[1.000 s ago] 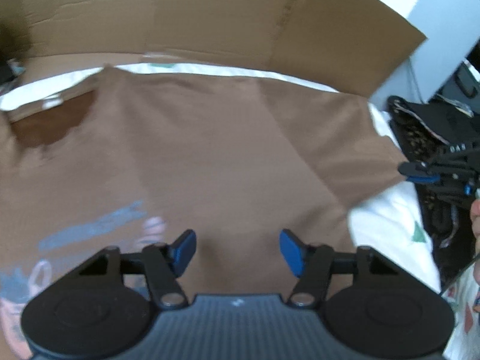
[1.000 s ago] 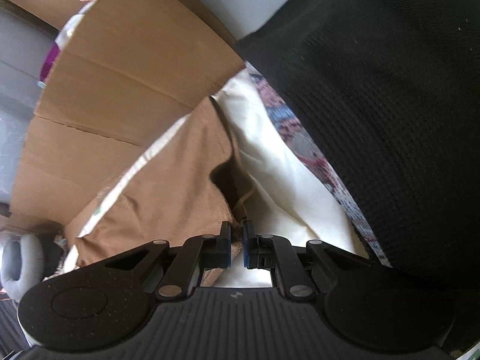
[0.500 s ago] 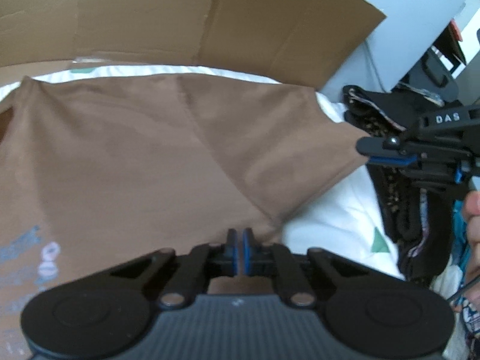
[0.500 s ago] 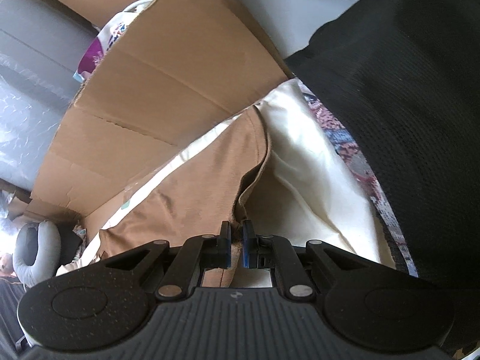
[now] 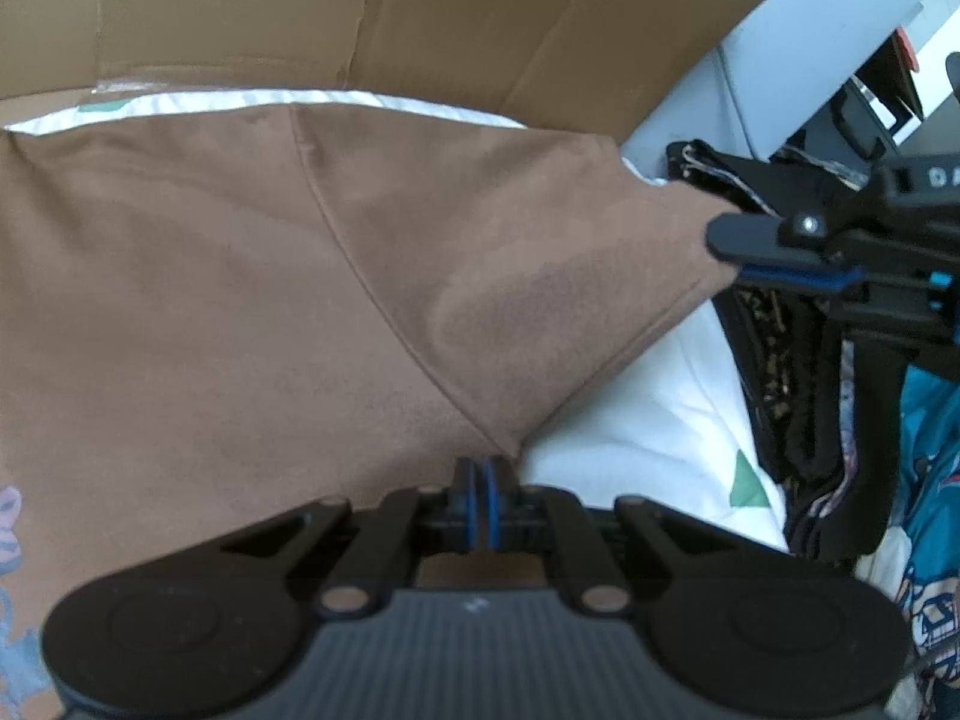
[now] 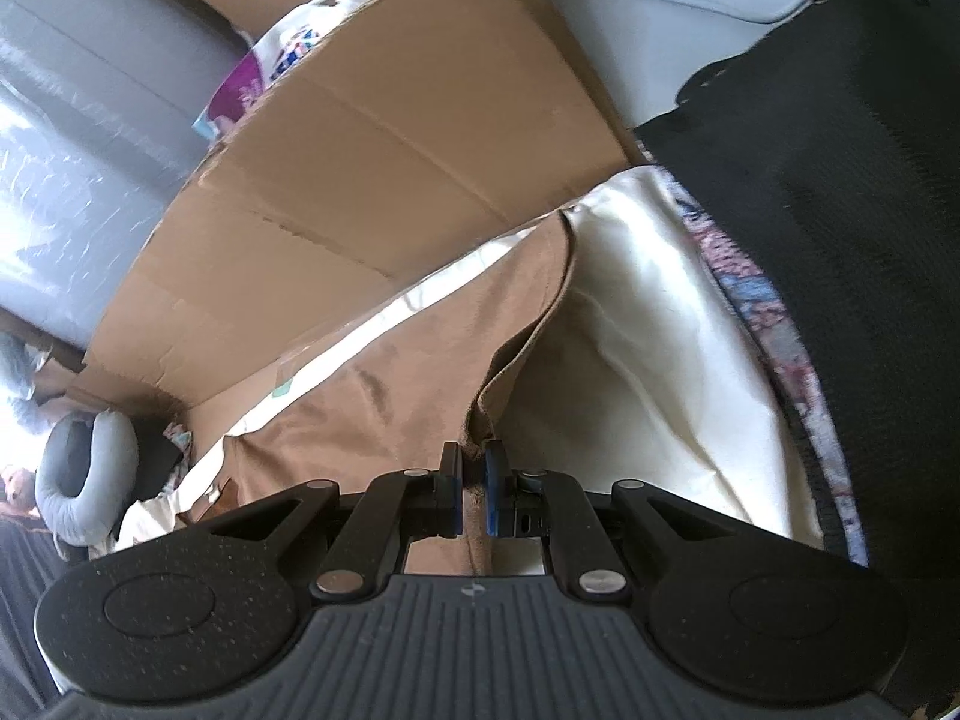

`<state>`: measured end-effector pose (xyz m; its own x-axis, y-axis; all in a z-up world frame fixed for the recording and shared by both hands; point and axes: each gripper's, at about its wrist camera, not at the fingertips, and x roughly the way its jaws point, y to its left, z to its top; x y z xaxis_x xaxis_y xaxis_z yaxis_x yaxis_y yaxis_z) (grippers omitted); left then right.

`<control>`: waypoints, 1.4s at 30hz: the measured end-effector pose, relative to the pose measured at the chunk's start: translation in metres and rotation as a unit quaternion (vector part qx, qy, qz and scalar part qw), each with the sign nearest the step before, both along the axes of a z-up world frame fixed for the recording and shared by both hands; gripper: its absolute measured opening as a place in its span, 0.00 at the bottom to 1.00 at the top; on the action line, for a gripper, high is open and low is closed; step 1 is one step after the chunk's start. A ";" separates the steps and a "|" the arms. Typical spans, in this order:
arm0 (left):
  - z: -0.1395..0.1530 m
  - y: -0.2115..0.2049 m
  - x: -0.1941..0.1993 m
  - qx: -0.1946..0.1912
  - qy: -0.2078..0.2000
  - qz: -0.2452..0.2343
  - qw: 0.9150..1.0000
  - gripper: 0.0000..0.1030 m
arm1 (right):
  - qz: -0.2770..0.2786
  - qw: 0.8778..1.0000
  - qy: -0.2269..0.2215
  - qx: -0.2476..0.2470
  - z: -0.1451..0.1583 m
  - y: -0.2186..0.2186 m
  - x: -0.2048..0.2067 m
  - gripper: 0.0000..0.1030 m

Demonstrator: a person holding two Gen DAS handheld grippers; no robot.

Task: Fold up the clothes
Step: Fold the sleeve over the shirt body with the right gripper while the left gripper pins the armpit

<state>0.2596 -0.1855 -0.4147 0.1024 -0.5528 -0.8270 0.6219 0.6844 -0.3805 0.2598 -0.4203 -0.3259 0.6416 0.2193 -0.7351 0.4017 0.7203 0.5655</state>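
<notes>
Brown T-shirt [image 5: 252, 300] spread flat over a white sheet [image 5: 648, 420], taken here as the landmark. At the shirt's far left edge, a pale printed graphic [image 5: 12, 540], only partly in view and blurred. Behind the shirt, a strip of the white sheet, then a flattened cardboard sheet [image 5: 420, 18] standing up as a backdrop.

At the shirt's near edge, by the seam where sleeve meets body, left gripper [image 5: 480, 498]: jaws closed tight, brown cloth pinched between the blue pads. Right of that point, the sleeve fanned out toward the right, its tip raised off the white sheet.

At the sleeve's tip, right gripper [image 5: 780, 270] seen from the side in the left wrist view, clamped on the hem. In the right wrist view the same right gripper [image 6: 474, 492] with jaws drawn together on a fold of brown cloth, the sleeve edge running up and away from the pads toward the cardboard sheet [image 6: 390, 138].

Right of the shirt, beyond bare white sheet [image 6: 660, 360], a heap of dark and patterned clothes [image 5: 774, 360], and just beside it a black knitted garment [image 6: 840, 210] filling the right side of the right wrist view. Left of the shirt in that view, well apart, a grey neck pillow [image 6: 84, 480].
</notes>
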 end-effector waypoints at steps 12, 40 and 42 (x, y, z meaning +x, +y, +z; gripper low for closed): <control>-0.012 -0.002 0.004 -0.027 0.033 0.014 0.999 0.03 | 0.045 0.998 0.008 0.031 -0.004 0.035 0.002 0.05; -0.022 0.015 0.004 -0.055 0.058 0.034 0.996 0.07 | 0.082 0.995 0.009 0.052 -0.001 0.060 0.002 0.05; -0.022 0.016 0.004 -0.058 0.062 0.041 0.996 0.07 | 0.085 0.995 0.009 0.052 -0.001 0.063 0.001 0.05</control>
<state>0.2640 -0.1697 -0.4369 0.0512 -0.6391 -0.7674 0.5095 0.6776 -0.5303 0.2605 -0.3573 -0.3268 0.5747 0.4001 -0.7139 0.2897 0.7164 0.6347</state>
